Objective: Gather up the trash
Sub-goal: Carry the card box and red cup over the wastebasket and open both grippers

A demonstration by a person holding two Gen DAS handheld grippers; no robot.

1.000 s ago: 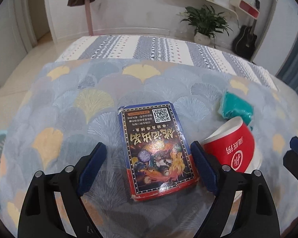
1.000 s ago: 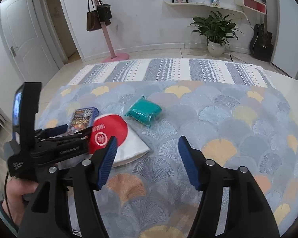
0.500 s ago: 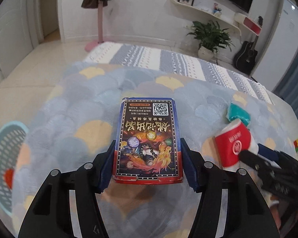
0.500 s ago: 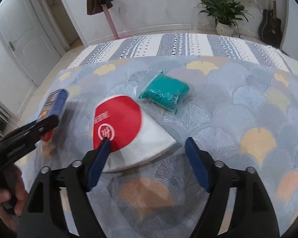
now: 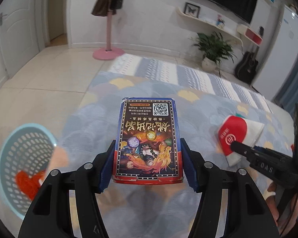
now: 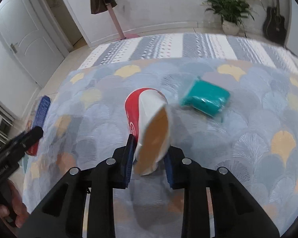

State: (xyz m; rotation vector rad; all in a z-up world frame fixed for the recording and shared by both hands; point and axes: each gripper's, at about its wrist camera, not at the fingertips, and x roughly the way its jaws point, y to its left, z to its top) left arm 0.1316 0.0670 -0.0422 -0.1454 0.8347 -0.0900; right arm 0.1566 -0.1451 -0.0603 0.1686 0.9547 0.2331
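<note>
My left gripper (image 5: 148, 166) is shut on a blue and red printed box (image 5: 148, 138) and holds it above the patterned cloth. My right gripper (image 6: 150, 158) is shut on a red and white paper cup (image 6: 149, 127), squashed and lifted off the cloth. The cup also shows in the left wrist view (image 5: 236, 136), with the right gripper on it. A teal packet (image 6: 205, 98) lies on the cloth beyond the cup. A light blue perforated basket (image 5: 19, 164) stands on the floor at the left, with something orange inside.
The table is covered by a fan-patterned cloth (image 6: 248, 138). A striped rug (image 6: 168, 45), a pink coat stand (image 5: 107, 29), a potted plant (image 5: 212, 47) and a guitar (image 5: 246, 67) are beyond. The left gripper shows in the right wrist view (image 6: 19, 144).
The left gripper closed on the box and lifted it, turning left toward the basket. The right gripper moved in, closed on the cup and raised it.
</note>
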